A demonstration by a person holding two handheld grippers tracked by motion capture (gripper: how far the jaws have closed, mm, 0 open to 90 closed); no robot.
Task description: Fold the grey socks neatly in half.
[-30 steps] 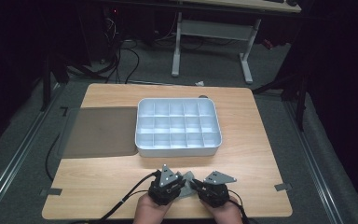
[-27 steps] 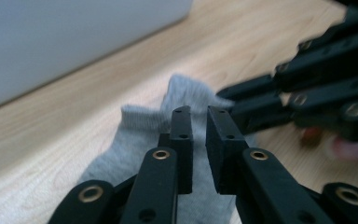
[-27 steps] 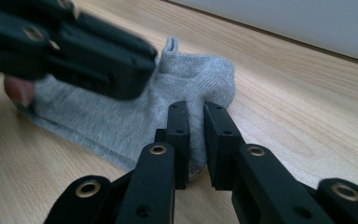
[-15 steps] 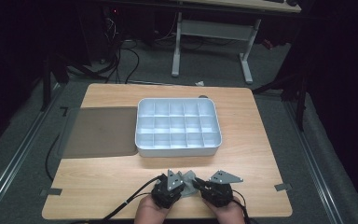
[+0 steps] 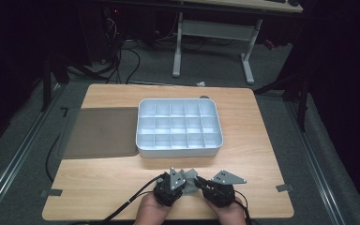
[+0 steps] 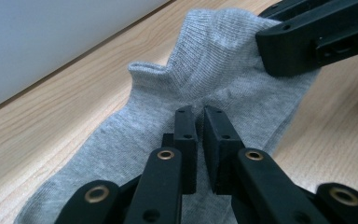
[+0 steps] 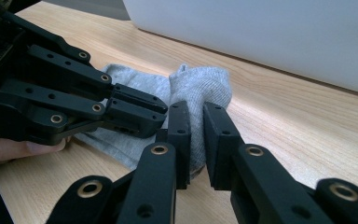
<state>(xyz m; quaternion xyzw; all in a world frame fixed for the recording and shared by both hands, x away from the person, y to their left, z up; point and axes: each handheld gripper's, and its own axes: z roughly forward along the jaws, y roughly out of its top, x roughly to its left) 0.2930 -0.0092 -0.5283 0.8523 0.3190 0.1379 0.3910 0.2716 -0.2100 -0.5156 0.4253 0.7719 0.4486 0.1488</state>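
Since a second ago both hands have slid slightly right along the table's (image 5: 122, 178) near edge, and the grippers have drawn closer together. The left gripper (image 6: 199, 121) is clamped on the grey sock (image 6: 223, 70), its jaws nearly together with fabric pinched between; the right gripper (image 7: 192, 119) likewise pinches the sock's (image 7: 200, 88) folded end. The sock (image 5: 190, 177) lies on the wood between them, just in front of the white tray (image 5: 178, 151), beside a dark mat (image 5: 101, 132). No writing is legible. The gripper views show the sock's ribbed knit; the high view shows the tray's compartments.
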